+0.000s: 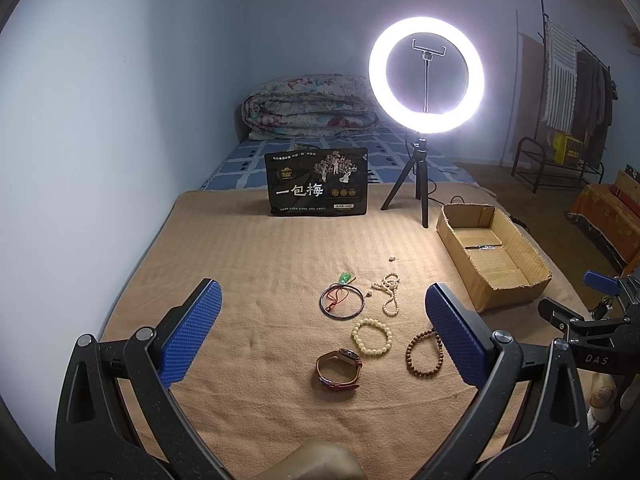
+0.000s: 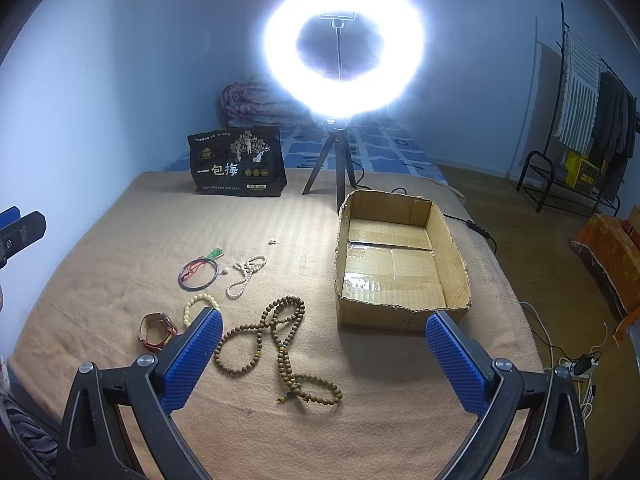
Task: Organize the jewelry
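Both tools, left tool (image 1: 320, 332) and right tool (image 2: 324, 354), gape open, empty. Lower centre on the tan blanket (image 2: 380, 420) lies a long brown wooden bead strand (image 2: 280, 340), limp and light; pinch a bunched loop. Right, the open cardboard box (image 2: 448, 248) waits.

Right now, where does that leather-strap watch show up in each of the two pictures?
Left wrist view: the watch lies low in the centre, just in front of the pale bead bracelet.
Right wrist view: the watch lies lower left, beside the left finger.
Shared landmark: the cardboard box.
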Available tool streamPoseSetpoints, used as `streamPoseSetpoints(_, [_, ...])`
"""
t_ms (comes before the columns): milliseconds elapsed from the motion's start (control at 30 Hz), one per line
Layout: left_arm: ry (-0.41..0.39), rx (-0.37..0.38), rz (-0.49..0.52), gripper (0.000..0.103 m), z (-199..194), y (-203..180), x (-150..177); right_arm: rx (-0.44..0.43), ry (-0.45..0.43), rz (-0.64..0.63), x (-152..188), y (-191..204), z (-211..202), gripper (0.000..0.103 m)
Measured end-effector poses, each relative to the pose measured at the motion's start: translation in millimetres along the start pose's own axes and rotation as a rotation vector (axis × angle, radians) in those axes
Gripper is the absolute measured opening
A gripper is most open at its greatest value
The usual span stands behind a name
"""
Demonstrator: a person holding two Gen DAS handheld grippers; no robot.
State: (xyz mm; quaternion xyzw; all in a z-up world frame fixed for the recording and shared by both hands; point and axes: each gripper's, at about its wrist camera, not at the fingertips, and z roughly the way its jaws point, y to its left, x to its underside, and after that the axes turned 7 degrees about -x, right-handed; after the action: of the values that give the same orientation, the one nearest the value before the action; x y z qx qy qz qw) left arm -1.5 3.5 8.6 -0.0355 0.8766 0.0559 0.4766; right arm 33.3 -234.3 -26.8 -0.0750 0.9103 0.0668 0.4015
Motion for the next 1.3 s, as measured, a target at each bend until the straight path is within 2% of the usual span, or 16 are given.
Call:
streamPoseSetpoints(733, [0.013, -0.005, -0.004, 0.103, 8, 5, 6, -0.004, 0.011, 0.0, 2, -1, 2, 0.103])
streamPoseSetpoints(1133, [0.088, -0.045, -0.022, 0.103, 33, 14, 9, -0.006, 0.078, 0.021, -1, -11, 26, 0.103])
streamPoseSetpoints(1300, [0.141, -0.029, -0.021, 0.103, 51, 16, 12, -0.01, 0.123, 0.029, 1, -15, 42, 0.101])
